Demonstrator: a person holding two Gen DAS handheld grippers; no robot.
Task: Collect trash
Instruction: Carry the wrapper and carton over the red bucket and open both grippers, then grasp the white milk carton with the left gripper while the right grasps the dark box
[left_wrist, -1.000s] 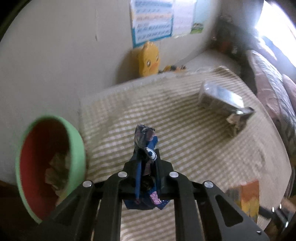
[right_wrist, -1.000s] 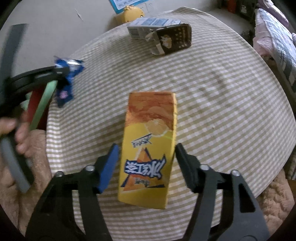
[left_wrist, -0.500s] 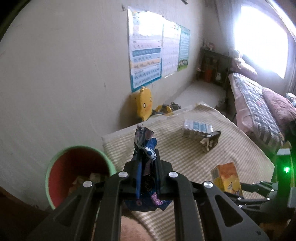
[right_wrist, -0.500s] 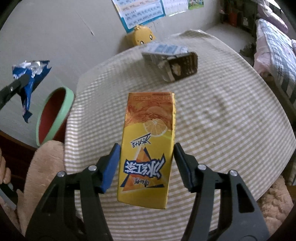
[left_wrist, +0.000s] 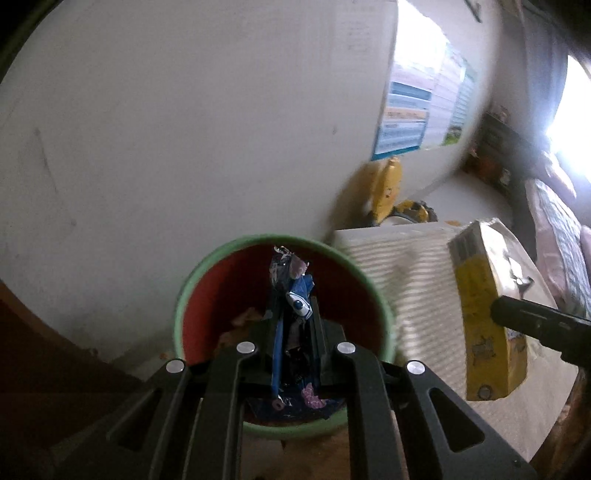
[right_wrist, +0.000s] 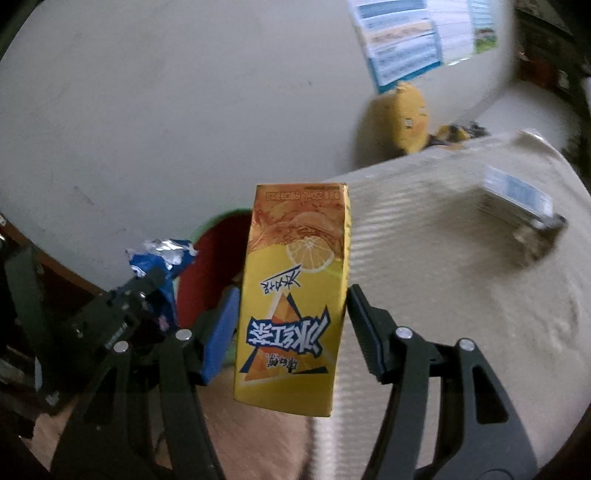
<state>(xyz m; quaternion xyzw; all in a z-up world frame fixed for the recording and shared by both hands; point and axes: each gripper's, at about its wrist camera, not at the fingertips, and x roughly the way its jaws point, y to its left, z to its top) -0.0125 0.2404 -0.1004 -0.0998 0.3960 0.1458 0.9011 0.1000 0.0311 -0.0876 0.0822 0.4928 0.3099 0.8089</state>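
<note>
your way down into the bin (left_wrist: 184, 295) is open, its mouth wide with only scraps low inside. the wall (left_wrist: 184, 129) stands close behind it and the table (left_wrist: 417, 280) edge crowds its right side, where the yellow carton (left_wrist: 484, 314) hangs near the rim.

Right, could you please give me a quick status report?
Left gripper shut on blue wrapper, over green bin. Right gripper holds yellow carton. Nothing blocking.

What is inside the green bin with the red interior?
Inside the green bin, only some brownish scraps show on the red wall. The left hand-held gripper and its blue wrapper cover the rest.
</note>
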